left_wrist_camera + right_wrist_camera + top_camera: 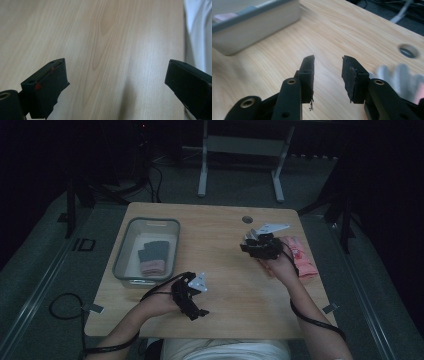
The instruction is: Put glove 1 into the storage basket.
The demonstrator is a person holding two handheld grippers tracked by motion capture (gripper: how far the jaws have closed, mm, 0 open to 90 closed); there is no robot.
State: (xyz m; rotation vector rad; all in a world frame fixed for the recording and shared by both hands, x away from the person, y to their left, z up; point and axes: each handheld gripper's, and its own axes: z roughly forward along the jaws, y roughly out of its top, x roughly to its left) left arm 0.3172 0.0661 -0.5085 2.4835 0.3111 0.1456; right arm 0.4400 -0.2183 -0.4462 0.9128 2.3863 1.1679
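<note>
The pink-and-grey knit glove (301, 256) lies long-axis front-to-back at the wooden table's (225, 285) right edge, just beside the empty, part-open right gripper (252, 245); the wide-open, empty left gripper (199, 312) is well apart.

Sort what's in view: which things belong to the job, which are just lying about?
In the job:
- grey bin, a folded dark-and-pink glove inside it
- pink glove on the table beside the right gripper
- left gripper, fingers apart over bare wood

Lying about:
- cable hole in the table
- desk frame on the floor behind
</note>
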